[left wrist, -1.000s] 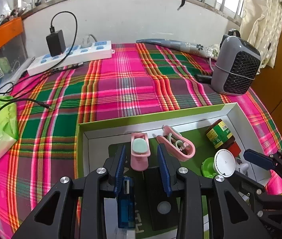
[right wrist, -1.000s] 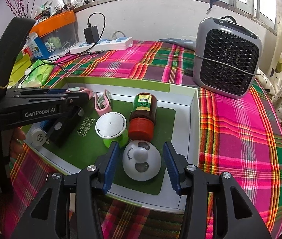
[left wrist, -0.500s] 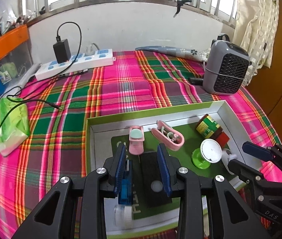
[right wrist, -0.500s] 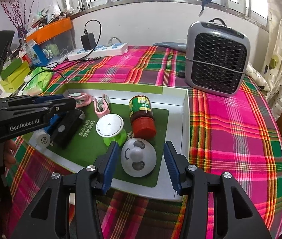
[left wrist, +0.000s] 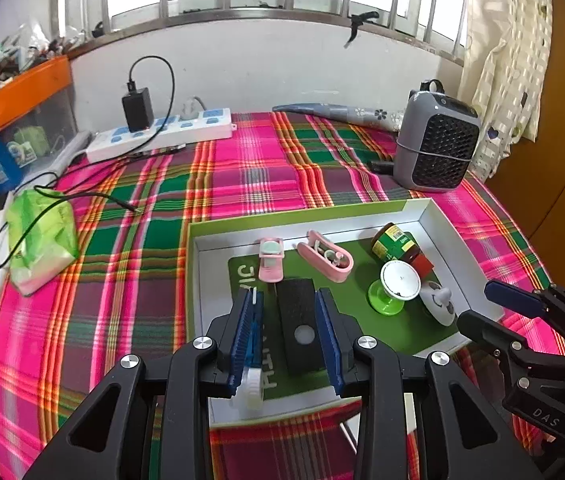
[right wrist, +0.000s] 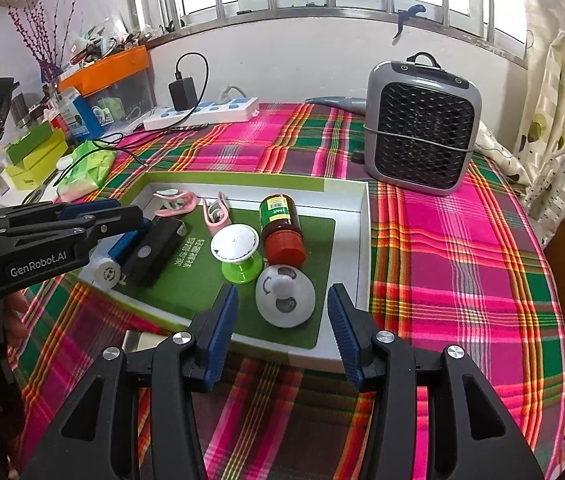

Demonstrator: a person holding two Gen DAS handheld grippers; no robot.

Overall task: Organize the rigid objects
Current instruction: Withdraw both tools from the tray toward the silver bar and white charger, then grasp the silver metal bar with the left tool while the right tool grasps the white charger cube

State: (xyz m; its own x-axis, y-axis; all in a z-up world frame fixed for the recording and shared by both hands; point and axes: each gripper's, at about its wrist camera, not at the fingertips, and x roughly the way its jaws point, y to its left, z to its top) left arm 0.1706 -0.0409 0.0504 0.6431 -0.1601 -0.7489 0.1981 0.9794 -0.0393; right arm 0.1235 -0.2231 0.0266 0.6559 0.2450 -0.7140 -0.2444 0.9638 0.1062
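Observation:
A white box lid (left wrist: 438,224) (right wrist: 354,232) with a green mat holds the objects. In it lie a black block (left wrist: 297,330) (right wrist: 154,252), a blue and white tube (left wrist: 252,380) (right wrist: 112,264), two pink clips (left wrist: 270,260) (left wrist: 324,256), a brown jar with a red cap (left wrist: 396,244) (right wrist: 282,228), a green and white stand (left wrist: 396,284) (right wrist: 238,252) and a white panda dome (left wrist: 440,304) (right wrist: 284,296). My left gripper (left wrist: 286,322) is open above the black block. My right gripper (right wrist: 282,316) is open and empty, just above the dome.
The box sits on a plaid tablecloth (left wrist: 242,176). A grey fan heater (left wrist: 434,144) (right wrist: 422,128) stands behind it at the right. A power strip with a charger (left wrist: 158,132), a loose cable and a green packet (left wrist: 38,236) lie at the left.
Both grippers have drawn back and up from the box, so more of the table shows. Both stay open and empty. The objects in the box have not moved.

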